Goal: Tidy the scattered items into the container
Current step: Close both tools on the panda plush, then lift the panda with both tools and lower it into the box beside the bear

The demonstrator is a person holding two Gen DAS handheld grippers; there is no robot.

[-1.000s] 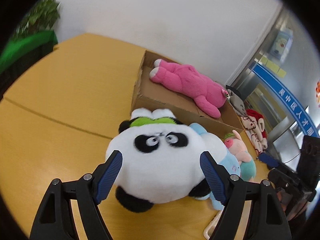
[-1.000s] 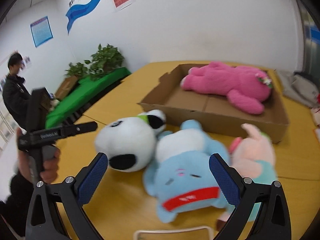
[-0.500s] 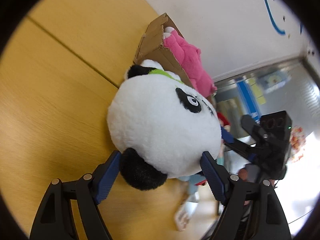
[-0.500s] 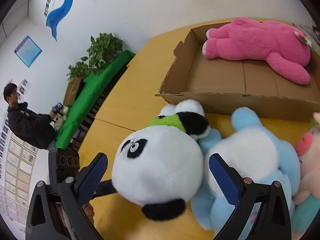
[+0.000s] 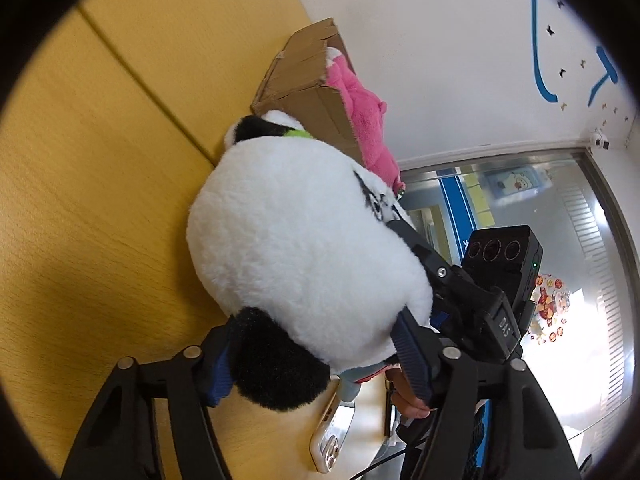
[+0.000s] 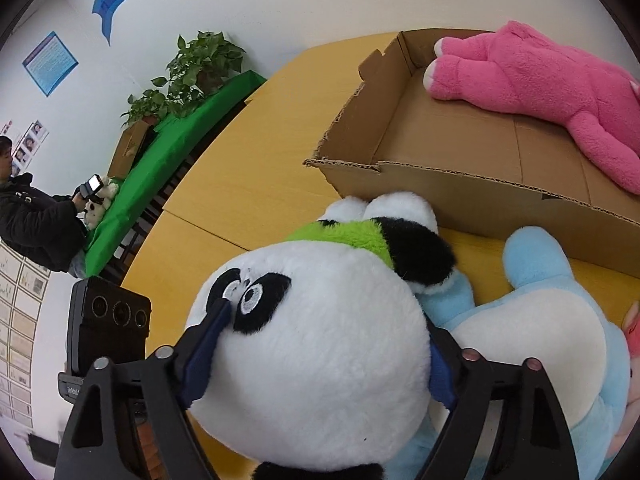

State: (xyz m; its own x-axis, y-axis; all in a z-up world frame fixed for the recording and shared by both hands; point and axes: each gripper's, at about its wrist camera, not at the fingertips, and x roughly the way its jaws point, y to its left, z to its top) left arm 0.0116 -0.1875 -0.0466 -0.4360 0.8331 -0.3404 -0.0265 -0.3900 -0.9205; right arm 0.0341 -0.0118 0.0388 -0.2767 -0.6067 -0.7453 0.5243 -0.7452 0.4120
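Observation:
A round panda plush (image 5: pixel 304 248) lies on the yellow table just in front of the cardboard box (image 6: pixel 400 120). My left gripper (image 5: pixel 314 364) has its jaws closing on the panda's head, one blue pad behind the black ear and the other pressed into the white fur. My right gripper (image 6: pixel 320 356) is closing on the same panda (image 6: pixel 320 380) from the other side, with one pad by its eye and the other wedged against the blue plush (image 6: pixel 540 340). A pink plush (image 6: pixel 540 76) lies inside the box.
A pink pig plush (image 6: pixel 632 332) peeks in at the right edge. A white phone (image 5: pixel 332 436) lies on the table near me. Beyond the table are a green-covered bench (image 6: pixel 180 148), potted plants (image 6: pixel 192 68) and a person (image 6: pixel 32 220).
Both grippers have come down onto the panda, and their jaws have narrowed until the pads touch its head. The left view has rolled and the right has swung from the blue plush to the panda.

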